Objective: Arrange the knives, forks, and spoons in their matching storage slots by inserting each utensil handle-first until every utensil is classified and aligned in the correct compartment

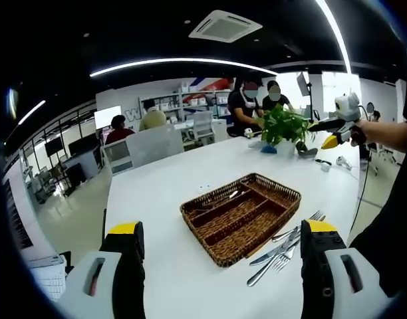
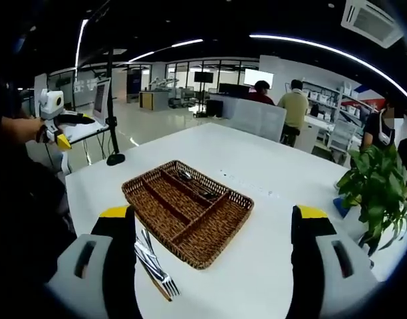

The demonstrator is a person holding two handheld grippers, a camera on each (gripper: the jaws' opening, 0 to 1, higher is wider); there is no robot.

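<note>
A wicker cutlery tray [image 1: 240, 216] with long slots sits near the middle of a white table [image 1: 190, 173], ready for sorting. Loose forks and knives [image 1: 283, 247] lie piled just beside its long side, toward the table edge, within easy reach. The left gripper [image 1: 227, 256] and right gripper [image 2: 213, 242] hover above, jaws spread and empty. A few dark utensils already in one slot are too small to identify.

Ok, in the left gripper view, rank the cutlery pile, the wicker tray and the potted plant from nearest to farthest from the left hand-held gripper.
1. Cutlery pile, on the table by the right jaw.
2. Wicker tray, centre of the table.
3. Potted plant, at the far end.
</note>
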